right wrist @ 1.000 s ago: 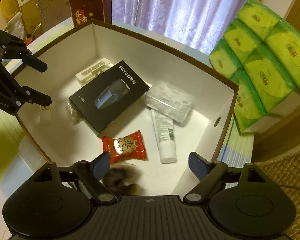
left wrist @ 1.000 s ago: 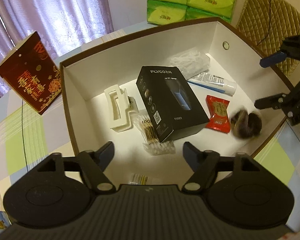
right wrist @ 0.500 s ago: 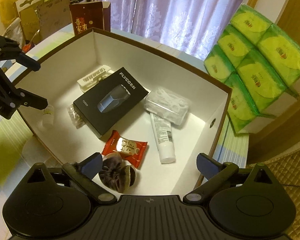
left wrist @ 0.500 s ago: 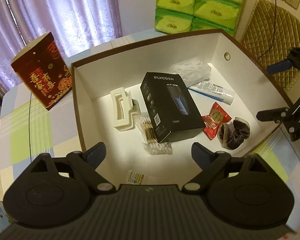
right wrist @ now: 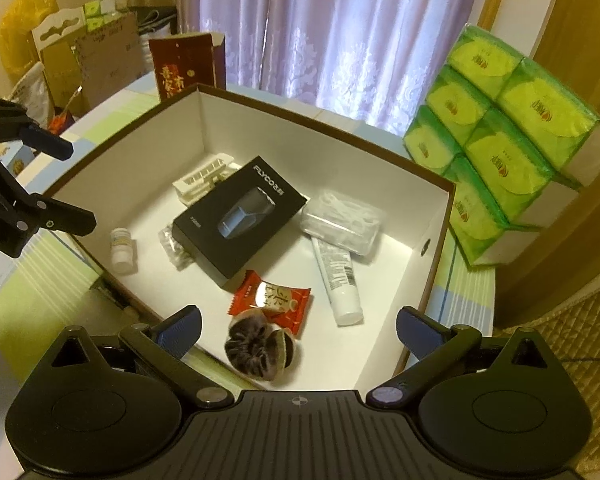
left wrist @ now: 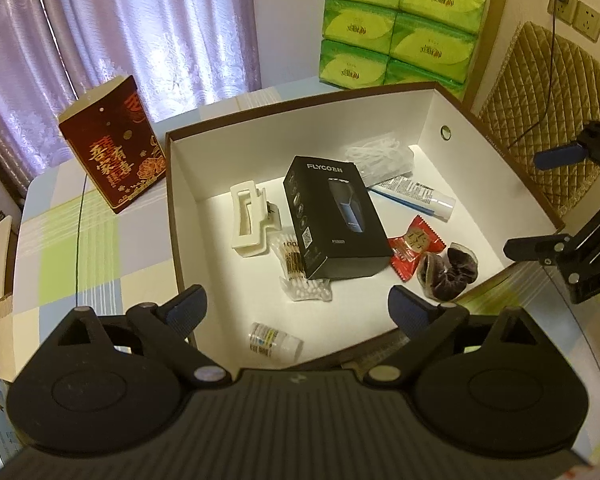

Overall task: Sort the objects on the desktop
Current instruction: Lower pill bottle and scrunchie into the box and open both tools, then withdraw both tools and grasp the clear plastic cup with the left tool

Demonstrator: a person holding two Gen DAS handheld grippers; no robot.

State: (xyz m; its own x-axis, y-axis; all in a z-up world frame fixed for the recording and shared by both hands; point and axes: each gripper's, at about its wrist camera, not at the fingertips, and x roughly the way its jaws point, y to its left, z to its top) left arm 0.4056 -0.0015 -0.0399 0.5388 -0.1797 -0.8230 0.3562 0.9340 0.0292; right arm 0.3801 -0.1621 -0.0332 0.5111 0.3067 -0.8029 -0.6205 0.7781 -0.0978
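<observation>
Both the left gripper (left wrist: 296, 306) and right gripper (right wrist: 298, 330) are held wide open and empty above the box (left wrist: 436, 108). The scrunchie (right wrist: 258, 354) lies by its near edge; sorting looks nearly finished.

Sheer lilac patterned curtains (left wrist: 140, 32) backlit by daylight. Bench with pastel green, blue and white checked cloth (left wrist: 80, 248). Stack of green plastic-wrapped tissue packs (left wrist: 396, 28) against cream wall. White wall sockets (left wrist: 578, 14), cable plugged in. Gold quilted padded chair back (left wrist: 548, 120). Wooden door frame (right wrist: 572, 40).
</observation>
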